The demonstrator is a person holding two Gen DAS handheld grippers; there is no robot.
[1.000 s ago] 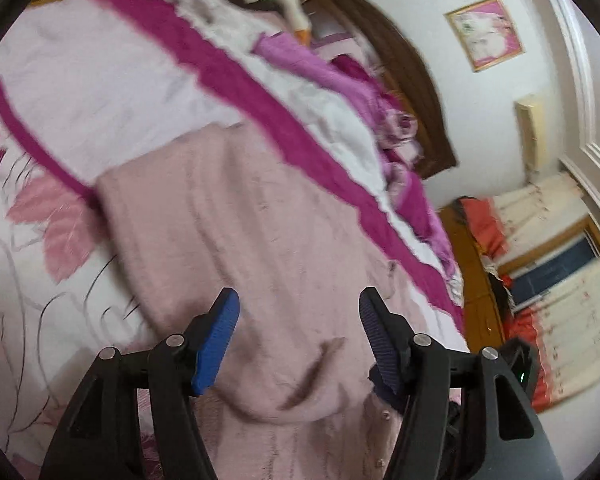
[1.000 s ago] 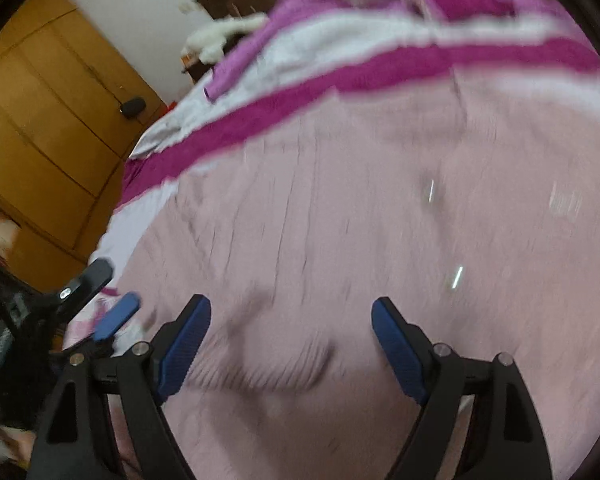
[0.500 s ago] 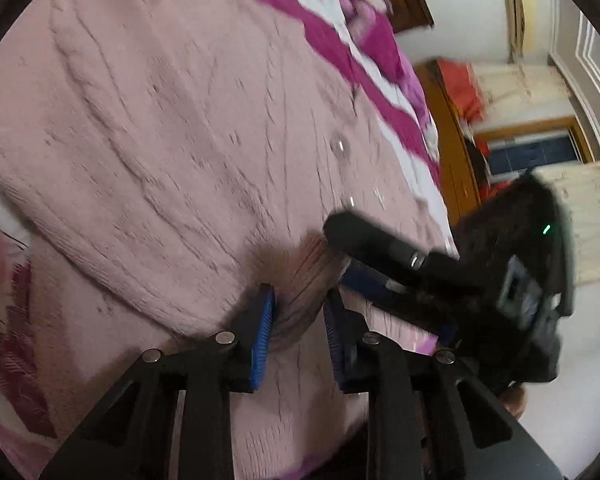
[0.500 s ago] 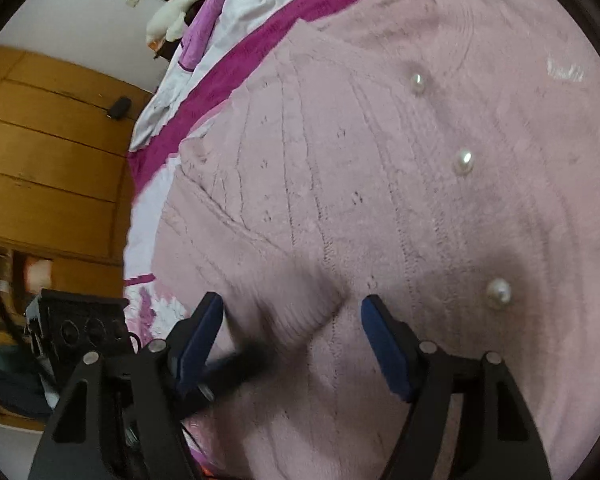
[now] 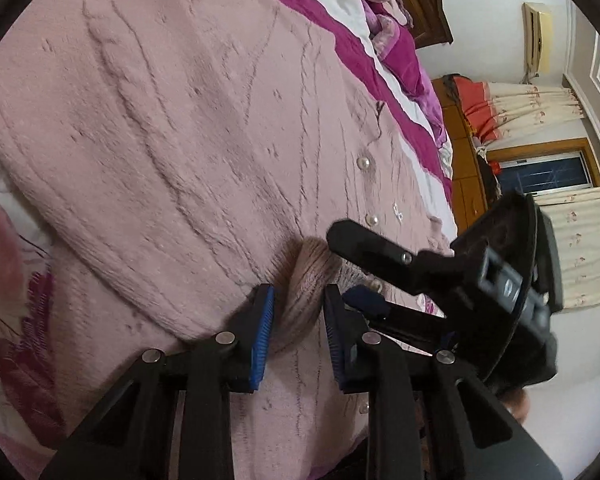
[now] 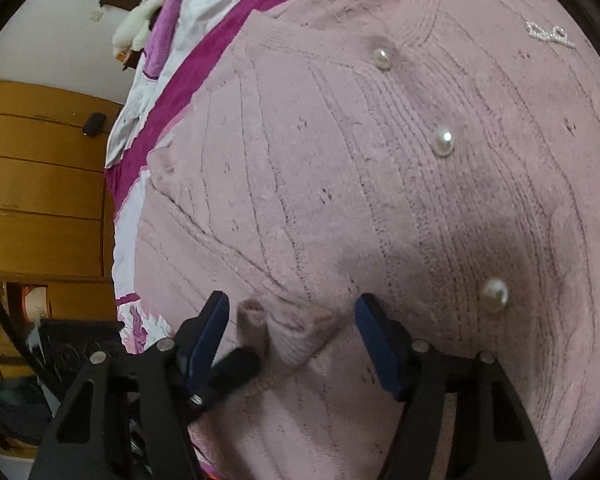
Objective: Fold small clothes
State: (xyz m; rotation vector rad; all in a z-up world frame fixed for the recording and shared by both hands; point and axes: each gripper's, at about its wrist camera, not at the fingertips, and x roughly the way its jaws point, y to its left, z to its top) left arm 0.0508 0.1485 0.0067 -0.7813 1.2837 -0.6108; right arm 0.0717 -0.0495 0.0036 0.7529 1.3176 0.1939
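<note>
Pink knit cardigan lying flat on magenta-and-white bedspread, filling most of both views. Left gripper at lower centre, jaws pinching sleeve cuff. Right gripper at lower centre, jaws spread wide, straddling bunched cuff without clamping. Pearl buttons running down right side.

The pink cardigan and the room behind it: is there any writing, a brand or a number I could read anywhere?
None can be read.
pink cardigan: no label or print shows, only pearl buttons and a small beaded bow.
right gripper, seen from the left wrist view: a small pale mark on its body, too blurred to read.
bedspread: flower pattern only, no words.
</note>
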